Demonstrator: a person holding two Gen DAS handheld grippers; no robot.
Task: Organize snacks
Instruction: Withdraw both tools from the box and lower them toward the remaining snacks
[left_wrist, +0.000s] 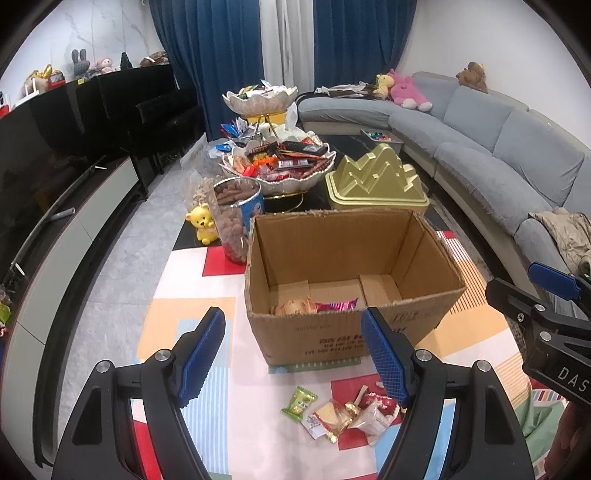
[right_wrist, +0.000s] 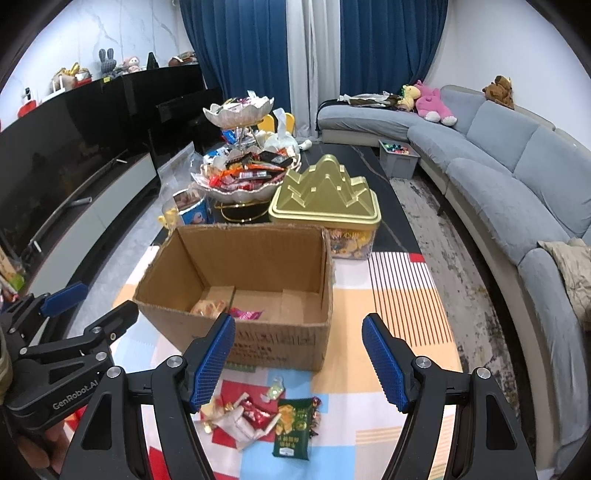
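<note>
The loose snack packets (left_wrist: 343, 410) lie in a small heap on the patterned mat (left_wrist: 258, 435), just in front of the near wall of the open cardboard box (left_wrist: 351, 332), which already holds a few wrappers on its floor. Seen from the left gripper (left_wrist: 295, 358), the heap sits below and slightly toward its right finger; seen from the right gripper (right_wrist: 299, 360), the same heap (right_wrist: 266, 417) lies below and toward its left finger, with a green packet (right_wrist: 293, 430) lying lengthwise, running away from the camera. The pile thus lies between the two tools, and neither looks clearly nearer. Both grippers point downward at the mat, jaws standing well apart with nothing between the blue pads, touching neither packets nor box. A descent onto the heap seems the likely next move.
</note>
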